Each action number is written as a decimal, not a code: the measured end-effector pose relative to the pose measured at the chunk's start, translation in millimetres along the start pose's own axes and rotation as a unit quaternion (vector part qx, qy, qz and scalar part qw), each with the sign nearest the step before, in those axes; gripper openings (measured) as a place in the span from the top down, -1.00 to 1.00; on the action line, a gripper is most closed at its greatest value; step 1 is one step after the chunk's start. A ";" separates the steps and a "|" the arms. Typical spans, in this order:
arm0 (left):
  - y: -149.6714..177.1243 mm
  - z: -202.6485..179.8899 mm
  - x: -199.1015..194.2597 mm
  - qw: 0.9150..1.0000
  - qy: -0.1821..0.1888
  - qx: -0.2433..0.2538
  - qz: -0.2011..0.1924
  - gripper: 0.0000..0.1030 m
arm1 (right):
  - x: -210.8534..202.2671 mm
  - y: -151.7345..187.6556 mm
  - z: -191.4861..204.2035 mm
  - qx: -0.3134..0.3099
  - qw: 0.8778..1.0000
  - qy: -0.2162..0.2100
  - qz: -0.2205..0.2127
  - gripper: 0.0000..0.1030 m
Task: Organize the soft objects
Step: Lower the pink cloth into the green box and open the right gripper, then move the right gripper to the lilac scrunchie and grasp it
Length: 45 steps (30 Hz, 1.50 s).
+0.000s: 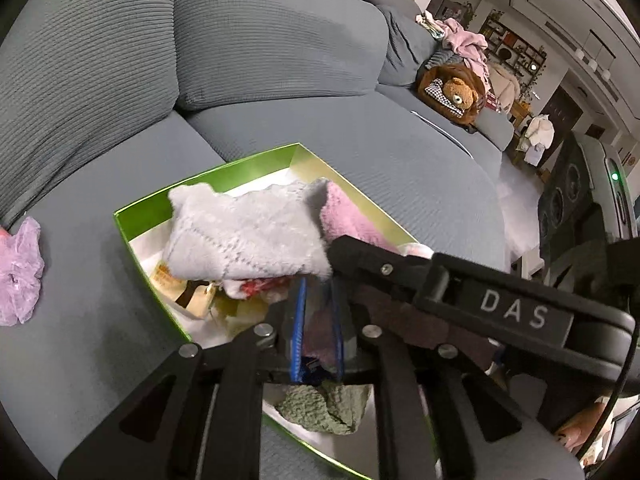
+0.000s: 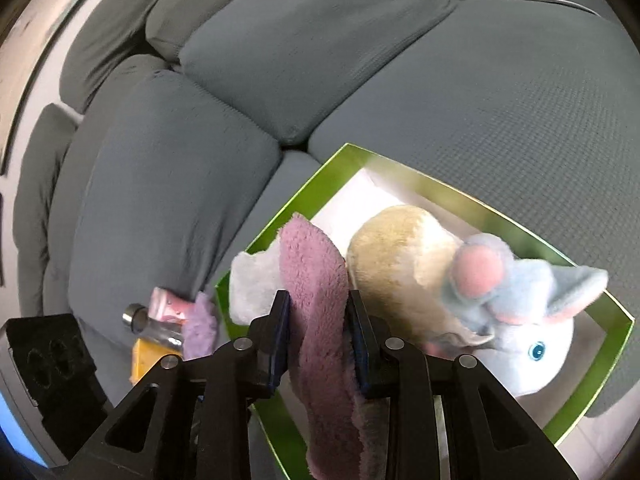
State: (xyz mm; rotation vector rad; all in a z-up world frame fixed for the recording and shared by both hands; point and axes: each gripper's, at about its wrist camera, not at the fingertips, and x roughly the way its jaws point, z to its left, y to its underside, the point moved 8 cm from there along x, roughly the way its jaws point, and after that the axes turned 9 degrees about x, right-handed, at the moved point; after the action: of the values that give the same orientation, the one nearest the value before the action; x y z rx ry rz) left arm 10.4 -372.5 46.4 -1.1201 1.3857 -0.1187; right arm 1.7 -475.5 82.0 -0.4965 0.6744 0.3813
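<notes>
The right gripper [image 2: 318, 344] had the folded pink fleece cloth [image 2: 320, 300] standing between its blue pads [image 2: 282, 340], which lay against the fabric on both sides, so it was clamped on the cloth over the near edge of the green box [image 2: 592, 392]. From the left wrist camera, the left gripper [image 1: 318, 332] showed its blue-edged fingers [image 1: 297, 336] close together with a narrow gap; something dark pinkish sat in that gap, but whether the pads pressed on it could not be told. A green knitted cloth [image 1: 324, 408] hung just beneath those fingers, at the near rim of the box.

Inside the box, beside the pink cloth, lay a cream plush toy [image 2: 400, 256] and a pale blue plush mouse [image 2: 516, 308] with pink ears and a blue eye. The left view showed a grey knitted cloth [image 1: 244, 232] draped across the box contents, touching the pink fleece on its right.

The box rested on the seat of a grey sofa [image 1: 360, 140]. On the seat well to the left of the box lay a lilac scrunchie [image 1: 18, 268]. Far along the sofa, a brown teddy bear [image 1: 460, 94] sat in a brown bag, with pink clothes [image 1: 466, 42] heaped behind it
</notes>
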 end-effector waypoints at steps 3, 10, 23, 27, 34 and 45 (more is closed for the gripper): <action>0.3 5.8 -8.7 1.000 -0.003 -0.006 -0.004 0.28 | -8.8 -2.0 -0.4 -0.005 1.000 0.007 -0.022 -0.30; 2.4 51.8 -53.1 0.997 -0.055 -0.039 -0.047 -0.24 | -39.6 -6.4 13.9 -0.047 0.994 0.020 -0.095 -0.63; 62.8 227.0 -135.6 0.949 -0.225 -0.212 -0.066 -0.24 | 15.2 44.8 143.6 -0.179 0.980 -0.085 -0.019 -0.66; 81.5 263.5 -130.5 0.937 -0.224 -0.261 -0.054 -0.24 | 80.7 70.0 183.1 -0.196 0.974 -0.098 0.063 -0.66; 92.6 289.8 -94.3 0.934 -0.206 -0.288 -0.037 -0.22 | 181.2 92.5 191.9 -0.203 0.969 -0.047 0.131 -0.66; 98.3 312.3 -65.9 0.935 -0.169 -0.310 -0.028 0.14 | 254.9 118.1 169.6 -0.205 0.958 -0.022 0.198 -0.22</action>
State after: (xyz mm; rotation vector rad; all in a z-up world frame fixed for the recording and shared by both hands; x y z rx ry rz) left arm 193.9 -106.7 -38.3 -1.6120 1.0987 0.4859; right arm 211.9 -241.5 -11.4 -0.7440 0.6515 0.9195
